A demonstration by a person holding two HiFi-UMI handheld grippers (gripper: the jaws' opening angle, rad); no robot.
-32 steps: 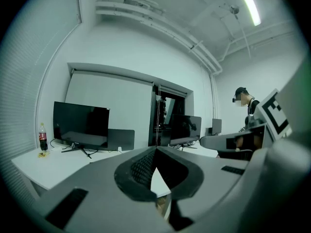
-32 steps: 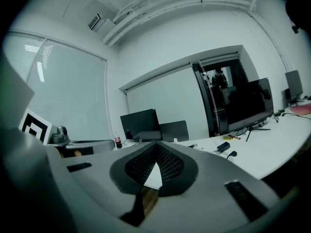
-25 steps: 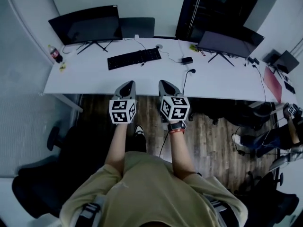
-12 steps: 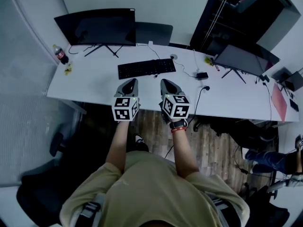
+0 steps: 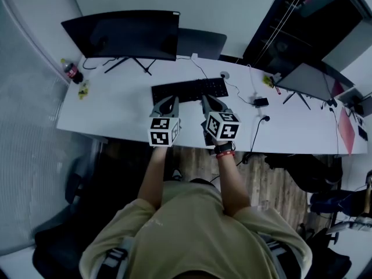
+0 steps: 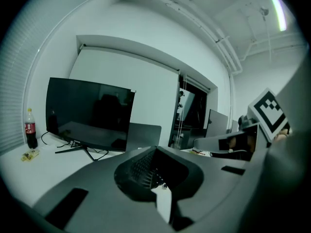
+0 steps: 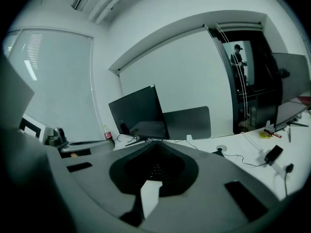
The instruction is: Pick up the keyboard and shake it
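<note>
Reach step, judged.
- left gripper, right gripper: both clenched, empty, side by side over near part of white desk.
- black keyboard: flat mid-desk, just beyond tips, before big monitor.
- Advice: open both jaws before arrival. Take keyboard toward its two ends, level. Watch cable near its right end.
- Unclear: tips overlap keyboard's near edge in head view, so touching or apart unknown. Gripper views mostly blocked by jaw bodies. Dark ribbed patch in notch may be keys.

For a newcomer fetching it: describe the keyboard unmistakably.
Find the long white desk and the big dark monitor at its left end. In front of it, slightly right, lies the keyboard: the only flat black slab of keys.
</note>
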